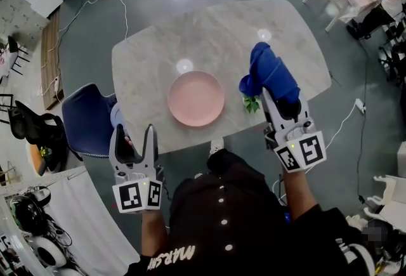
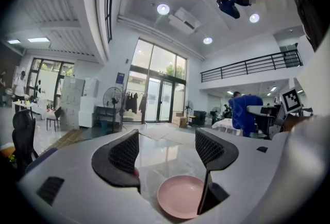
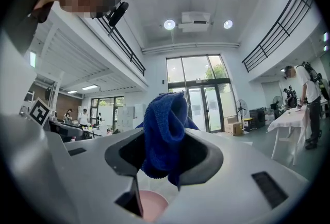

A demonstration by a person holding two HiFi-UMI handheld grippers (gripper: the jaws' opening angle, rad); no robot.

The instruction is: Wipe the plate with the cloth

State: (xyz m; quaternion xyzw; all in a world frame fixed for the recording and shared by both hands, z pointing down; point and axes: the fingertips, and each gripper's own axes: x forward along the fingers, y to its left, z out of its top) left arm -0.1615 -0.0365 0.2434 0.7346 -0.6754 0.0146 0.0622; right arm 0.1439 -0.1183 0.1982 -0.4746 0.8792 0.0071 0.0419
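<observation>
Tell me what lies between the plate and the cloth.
In the head view, bare table and one small green object beside the cloth, right of the plate.

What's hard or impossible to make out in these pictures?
Head view: small green thing beside the blue cloth, too small to identify.
Right gripper view: pink plate mostly hidden by the right hand-held gripper and cloth.
Left gripper view: plate's right edge hidden behind a jaw.

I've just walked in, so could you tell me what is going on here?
A person holds a gripper in each hand at a table. The right gripper, fingers shut on the blue cloth, is raised just right of the pink plate. The left gripper is open and empty by the table's near edge. The cloth is not on the plate yet.
</observation>
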